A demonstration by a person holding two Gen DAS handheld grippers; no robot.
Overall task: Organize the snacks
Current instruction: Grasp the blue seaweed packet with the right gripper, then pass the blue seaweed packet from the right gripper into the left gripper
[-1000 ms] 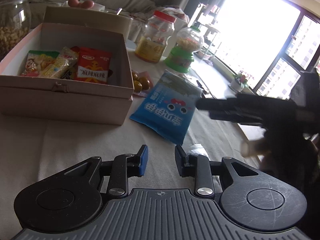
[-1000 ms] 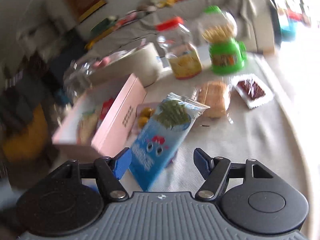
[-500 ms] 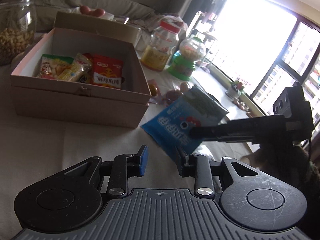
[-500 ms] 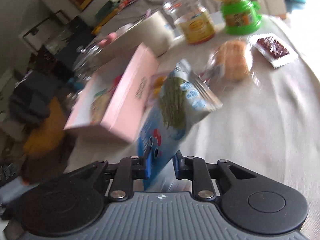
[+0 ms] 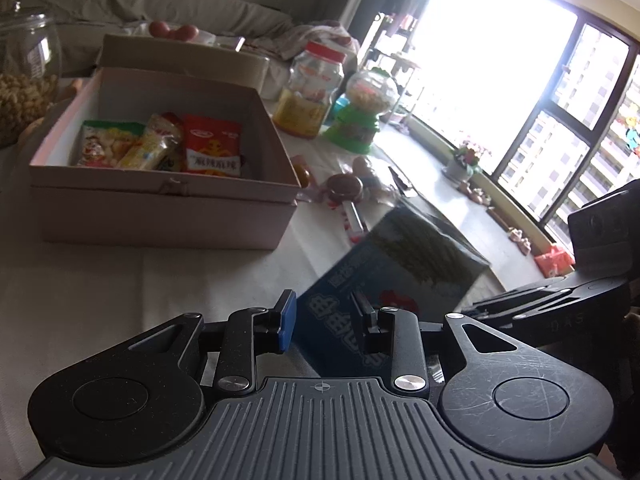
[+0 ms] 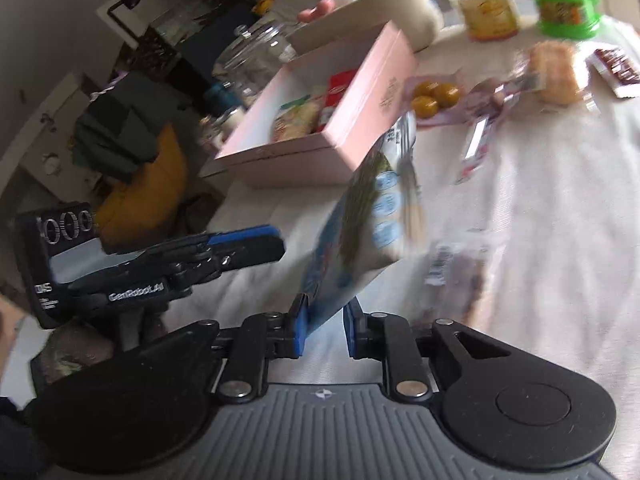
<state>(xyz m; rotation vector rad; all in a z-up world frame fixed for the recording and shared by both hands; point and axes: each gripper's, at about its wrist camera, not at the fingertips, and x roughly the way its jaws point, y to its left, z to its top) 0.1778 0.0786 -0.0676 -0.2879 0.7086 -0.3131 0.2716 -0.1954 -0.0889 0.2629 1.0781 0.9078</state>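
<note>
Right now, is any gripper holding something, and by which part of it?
The right gripper is shut on the blue snack bag, pinching its bottom edge. The left gripper holds nothing; the bag only passes in front of it.

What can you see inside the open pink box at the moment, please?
Inside the pink box: a red packet, a yellow wrapped snack and a green-topped packet. Anything beneath them is covered.
</note>
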